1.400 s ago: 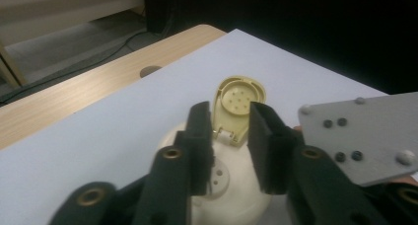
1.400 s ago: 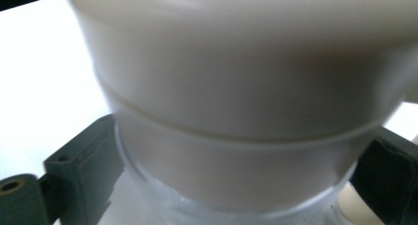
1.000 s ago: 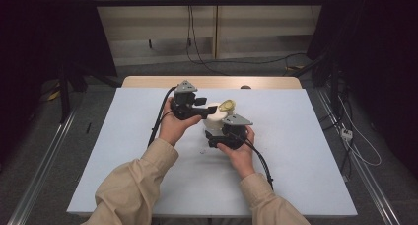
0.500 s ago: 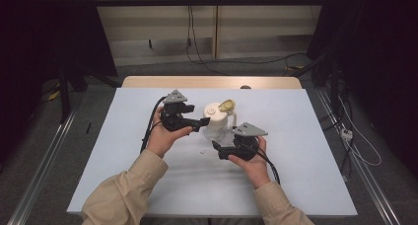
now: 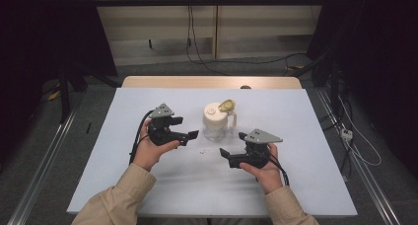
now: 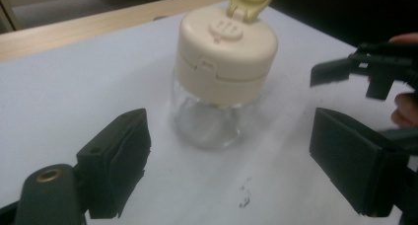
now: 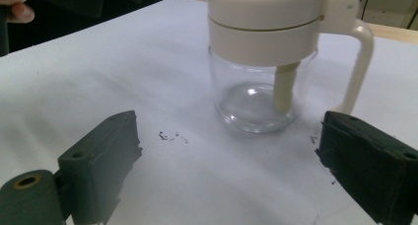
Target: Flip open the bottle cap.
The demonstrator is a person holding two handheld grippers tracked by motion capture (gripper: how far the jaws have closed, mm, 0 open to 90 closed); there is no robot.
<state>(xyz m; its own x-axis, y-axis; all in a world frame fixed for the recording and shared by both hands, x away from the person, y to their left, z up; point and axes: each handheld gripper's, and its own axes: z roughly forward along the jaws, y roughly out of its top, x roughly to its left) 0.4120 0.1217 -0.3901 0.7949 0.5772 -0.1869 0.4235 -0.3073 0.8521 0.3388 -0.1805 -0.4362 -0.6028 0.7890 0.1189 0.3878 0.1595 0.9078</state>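
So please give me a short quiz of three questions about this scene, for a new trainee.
1. True or false: the left claw grips the glass jar.
2. The jar's yellow flap is: A open, B closed.
3. What dirties the white table in front of the jar?

Key
1. False: both it and the right claw are open and apart from the jar; the left jaws have just been opening.
2. A.
3. Small dark specks.

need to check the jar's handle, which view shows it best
The right gripper view: the cream handle stands side-on, looping from the lid down beside the glass jar. The high view shows the handle small, from above. In the left gripper view the lid fronts the camera and the handle is hidden behind.
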